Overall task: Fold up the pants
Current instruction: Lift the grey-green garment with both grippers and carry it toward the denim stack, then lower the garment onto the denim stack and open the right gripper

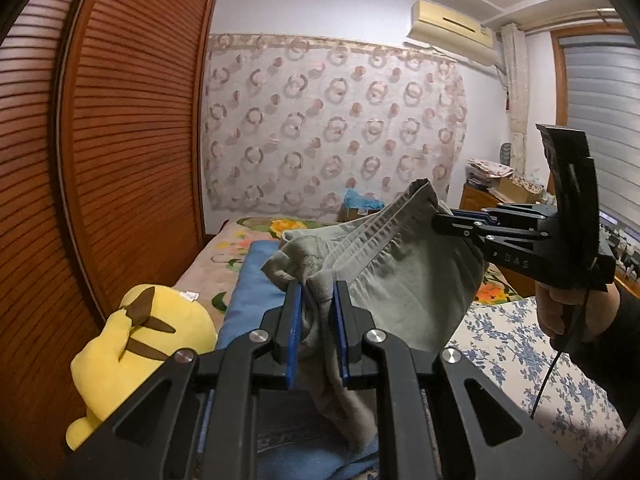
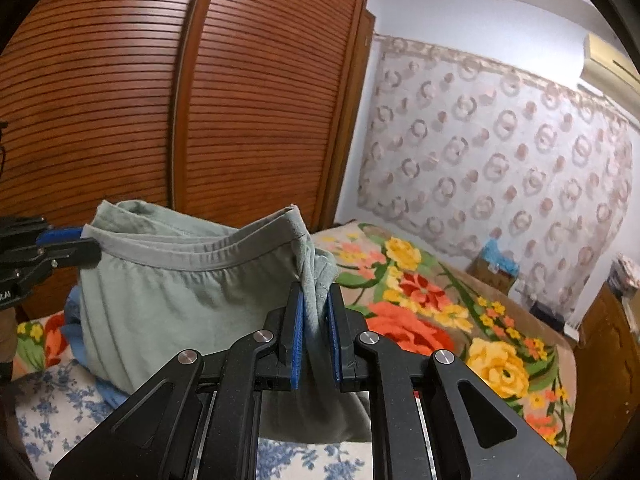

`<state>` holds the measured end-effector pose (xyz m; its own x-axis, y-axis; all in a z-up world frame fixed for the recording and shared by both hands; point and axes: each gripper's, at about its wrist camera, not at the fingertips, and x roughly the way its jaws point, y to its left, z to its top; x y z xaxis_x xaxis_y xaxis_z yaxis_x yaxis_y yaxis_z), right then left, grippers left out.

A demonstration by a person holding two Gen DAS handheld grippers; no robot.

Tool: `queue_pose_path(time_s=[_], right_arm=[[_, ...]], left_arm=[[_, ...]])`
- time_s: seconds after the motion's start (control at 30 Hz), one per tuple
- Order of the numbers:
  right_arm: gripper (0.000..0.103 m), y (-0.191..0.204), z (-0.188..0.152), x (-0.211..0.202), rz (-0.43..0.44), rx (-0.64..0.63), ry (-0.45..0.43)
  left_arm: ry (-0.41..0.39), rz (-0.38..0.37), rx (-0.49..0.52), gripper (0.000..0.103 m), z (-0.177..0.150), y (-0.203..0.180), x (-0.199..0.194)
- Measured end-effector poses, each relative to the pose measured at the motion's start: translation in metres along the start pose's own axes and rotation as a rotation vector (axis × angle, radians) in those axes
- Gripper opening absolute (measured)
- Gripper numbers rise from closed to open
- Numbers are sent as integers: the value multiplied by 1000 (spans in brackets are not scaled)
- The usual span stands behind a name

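Pants [image 1: 384, 280], grey-green, with an elastic waistband, were held up off the bed [image 1: 516, 344] by both grippers, the waistband stretched between them and the rest of the cloth hanging down. Left gripper [image 1: 318, 292] was clenched on a bunched corner of the waistband, the cloth pinched between its blue pads [image 1: 294, 320]. Right gripper [image 2: 316, 300] was likewise clenched on the opposite corner, gathered cloth trailing down between its fingers. In the left wrist view the right gripper appeared at the right, carried by a person's hand [image 1: 568, 312] in a dark sleeve. Beneath the pants lay a blue folded cloth [image 1: 256, 280] on the floral bedcover. Yellow plush toy [image 1: 136, 352] rested at the bed's left edge against the brown louvred wardrobe [image 1: 132, 120].
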<state>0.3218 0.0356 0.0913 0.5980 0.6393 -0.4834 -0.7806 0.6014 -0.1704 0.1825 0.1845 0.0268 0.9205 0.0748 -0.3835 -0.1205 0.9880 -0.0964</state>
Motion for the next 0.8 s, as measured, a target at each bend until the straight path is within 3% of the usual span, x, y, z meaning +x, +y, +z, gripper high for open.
queue_pose_path(time_s=[0.47,0.8], right_arm=[[9,38,34,73,62,-85,-1],[9,69,32,121,105,-98,48]], left_arm=[[-27,45,-104,13,-24,24,-10],[21,79,-145,14,-46,41,-3]])
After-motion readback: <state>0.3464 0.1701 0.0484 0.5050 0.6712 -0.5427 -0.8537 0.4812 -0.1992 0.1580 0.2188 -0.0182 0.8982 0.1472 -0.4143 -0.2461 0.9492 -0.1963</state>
